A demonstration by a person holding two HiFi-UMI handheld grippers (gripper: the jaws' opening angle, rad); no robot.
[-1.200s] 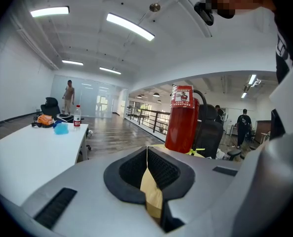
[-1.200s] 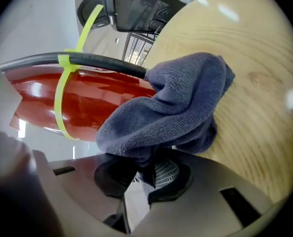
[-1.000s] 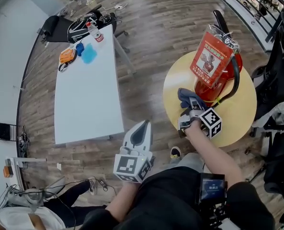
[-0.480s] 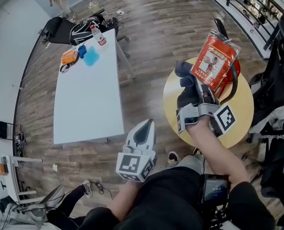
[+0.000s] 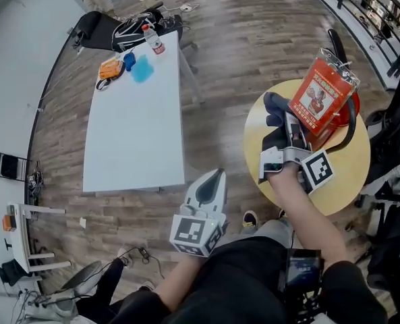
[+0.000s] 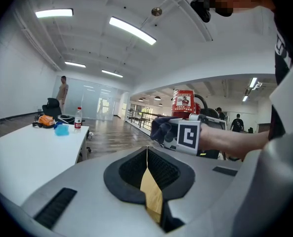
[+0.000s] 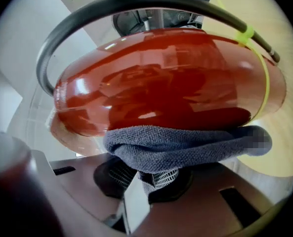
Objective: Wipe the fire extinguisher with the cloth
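Observation:
A red fire extinguisher (image 5: 345, 113) with a tag label stands on a round yellow table (image 5: 348, 174). My right gripper (image 5: 284, 125) is shut on a dark blue cloth (image 5: 274, 110) and presses it against the extinguisher's left side. In the right gripper view the cloth (image 7: 186, 147) is bunched against the glossy red body (image 7: 171, 78), clamped between the jaws (image 7: 153, 181); the black hose (image 7: 136, 1) arcs above. My left gripper (image 5: 215, 175) hangs shut and holds nothing, off to the left of the round table. The left gripper view shows its tips (image 6: 147, 149) closed, with the extinguisher (image 6: 185, 102) beyond.
A long white table (image 5: 132, 133) at the left carries a water bottle (image 5: 152, 40) and small orange and blue items at its far end. Black bags lie beyond it. Chairs with dark clothing stand at the right (image 5: 388, 181); a railing runs top right.
My right gripper has risen with the cloth from the extinguisher's base up along its left side. The left gripper has stayed about where it was.

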